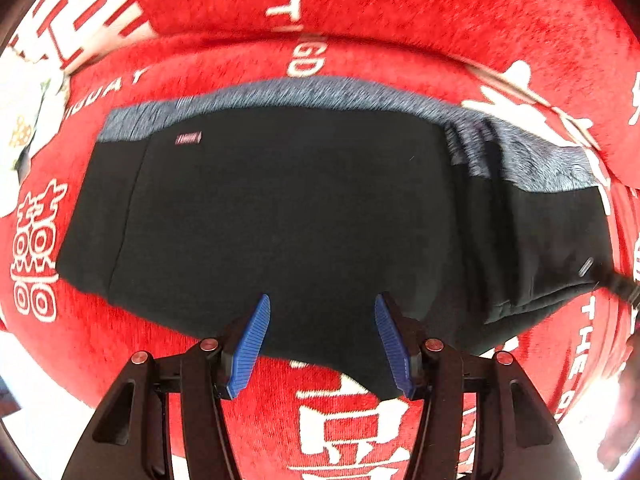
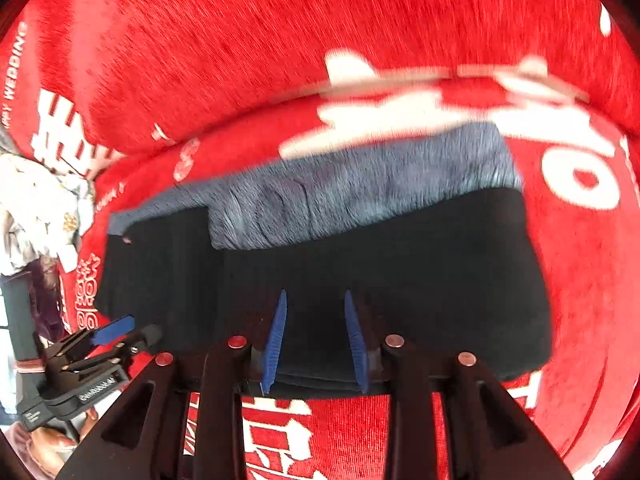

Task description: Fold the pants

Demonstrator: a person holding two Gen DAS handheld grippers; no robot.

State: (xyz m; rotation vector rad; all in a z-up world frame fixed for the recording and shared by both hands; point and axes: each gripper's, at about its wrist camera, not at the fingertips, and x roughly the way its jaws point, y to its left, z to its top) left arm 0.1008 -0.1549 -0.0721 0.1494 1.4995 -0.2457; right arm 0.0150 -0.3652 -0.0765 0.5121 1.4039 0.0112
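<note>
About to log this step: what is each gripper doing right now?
Left gripper: open above the black pants, holding nothing.
Right gripper: open over the pants' near edge, nothing gripped.

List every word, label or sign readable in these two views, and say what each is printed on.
"THE": white print on the red plush blanket, at top centre and right edge of the left wrist view.
"WEDDING": white print on the same blanket, left edge of the right wrist view.
Large white Chinese characters, double-happiness signs: same blanket, mostly cut off or blurred.
Small tag on the black folded pants: too small to read.
Lettering on the left gripper: unreadable.
</note>
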